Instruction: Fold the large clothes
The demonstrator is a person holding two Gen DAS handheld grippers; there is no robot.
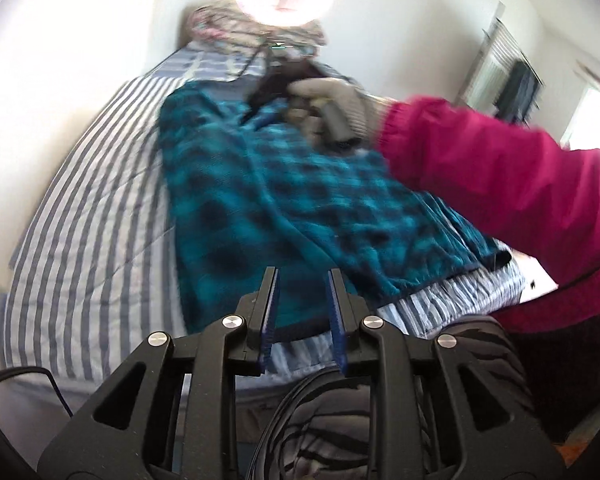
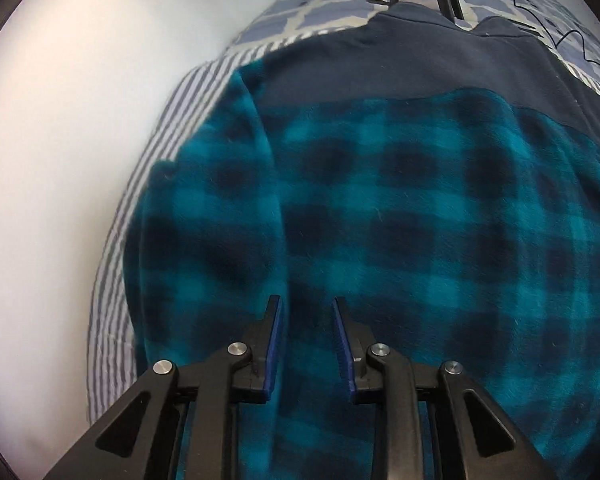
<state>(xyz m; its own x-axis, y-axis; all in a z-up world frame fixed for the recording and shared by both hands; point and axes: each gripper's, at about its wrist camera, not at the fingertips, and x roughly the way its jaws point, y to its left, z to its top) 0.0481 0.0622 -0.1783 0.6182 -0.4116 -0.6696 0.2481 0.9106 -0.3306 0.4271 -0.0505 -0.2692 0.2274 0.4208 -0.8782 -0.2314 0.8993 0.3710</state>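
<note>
Teal plaid fleece (image 2: 420,220) under both gaping tools.

The right gripper (image 2: 306,322) is hovering close over a teal plaid fleece (image 2: 420,220), its blue-padded fingers (image 2: 274,344) standing apart with nothing between them; the fleece is lying spread on a striped bed (image 2: 112,320), its navy yoke (image 2: 420,56) lying toward the far end.
</note>
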